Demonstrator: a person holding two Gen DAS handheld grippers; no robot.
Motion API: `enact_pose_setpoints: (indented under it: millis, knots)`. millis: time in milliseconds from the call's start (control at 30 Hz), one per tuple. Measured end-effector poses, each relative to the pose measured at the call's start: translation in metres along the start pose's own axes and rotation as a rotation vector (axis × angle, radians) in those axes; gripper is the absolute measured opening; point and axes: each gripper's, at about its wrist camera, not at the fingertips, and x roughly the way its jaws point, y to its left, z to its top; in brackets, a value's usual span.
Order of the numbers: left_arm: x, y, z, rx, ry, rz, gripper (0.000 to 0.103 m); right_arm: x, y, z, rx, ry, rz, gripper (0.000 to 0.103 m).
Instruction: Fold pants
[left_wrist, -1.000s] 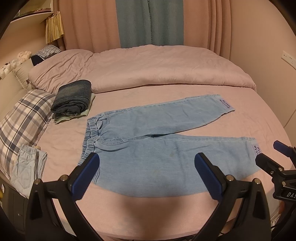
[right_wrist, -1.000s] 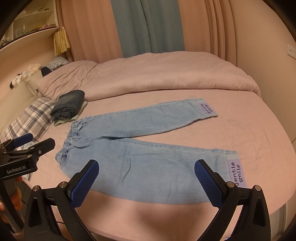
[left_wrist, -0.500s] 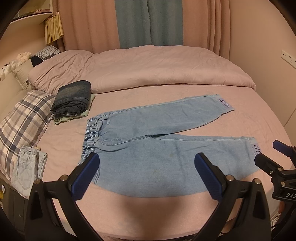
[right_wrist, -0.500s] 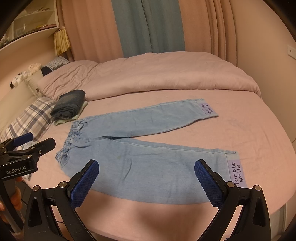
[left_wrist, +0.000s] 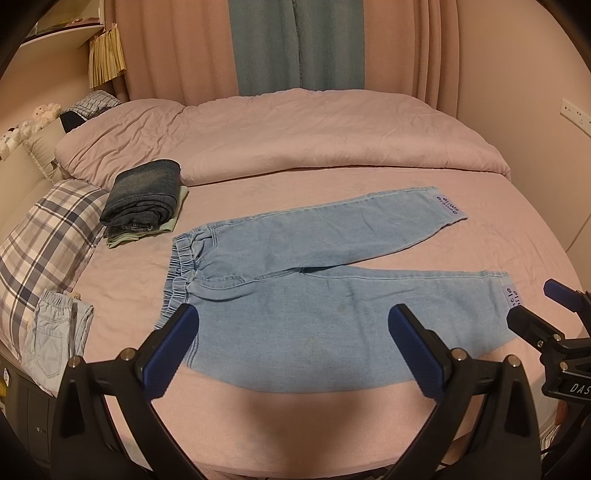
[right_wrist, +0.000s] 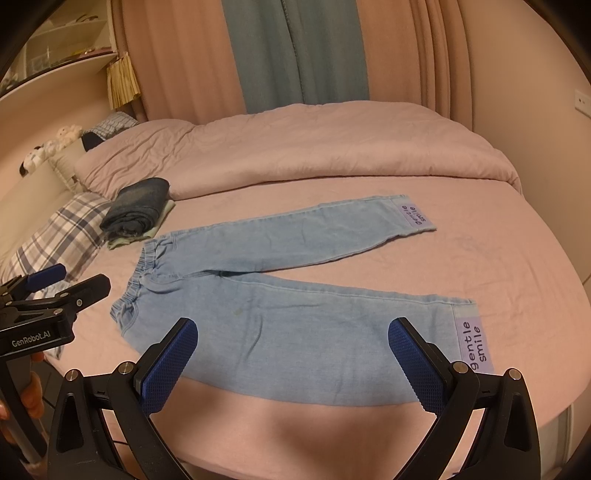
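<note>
Both claws, left claw (left_wrist: 291, 345) and right claw (right_wrist: 291, 360), hang released above the bed (left_wrist: 369, 162). Light-blue pants (left_wrist: 314, 291) lie flat, waistband at 9 o'clock, legs splayed toward 3. Soft, limp denim likely suits pinching at waistband (left_wrist: 177, 273) and hem (right_wrist: 472, 343).

A pair of light blue pants (right_wrist: 280, 291) is laid flat on a pink bed (right_wrist: 517, 258), waistband to the left and legs spread apart to the right. A lilac patch reading "gentle smile" (right_wrist: 474, 345) is seen at the near cuff. The right gripper (right_wrist: 291, 356) is held above the near edge of the bed with its blue pads wide apart and nothing between them. The left gripper (right_wrist: 62, 282) is seen at the left edge, its fingers parted. A folded dark garment (right_wrist: 136, 208) is stacked near a plaid pillow (right_wrist: 55, 240).
</note>
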Motion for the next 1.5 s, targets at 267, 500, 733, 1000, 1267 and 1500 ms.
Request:
enact_pose_setpoints:
  millis: [267, 500, 733, 1000, 1267, 1500]
  knots:
    - [0.001, -0.002, 0.000, 0.000, 0.001, -0.002, 0.103, 0.000, 0.000, 0.000, 0.000, 0.001, 0.001, 0.103]
    - [0.001, -0.002, 0.000, 0.001, 0.000, -0.001, 0.103, 0.000, 0.000, -0.001, 0.000, 0.000, 0.001, 0.103]
    - [0.002, -0.003, -0.001, -0.001, 0.003, -0.005, 0.103, 0.000, 0.000, -0.001, 0.001, 0.000, -0.003, 0.103]
    - [0.003, -0.003, -0.004, -0.002, 0.008, -0.010, 0.103, 0.001, 0.001, -0.003, 0.000, 0.005, -0.004, 0.103]
    - [0.008, 0.003, -0.009, -0.033, 0.003, -0.071, 0.103, 0.003, 0.001, -0.003, -0.011, 0.001, 0.021, 0.103]
    - [0.054, 0.063, -0.046, -0.354, 0.054, -0.304, 0.103, 0.024, 0.043, -0.027, -0.242, -0.022, 0.037, 0.103]
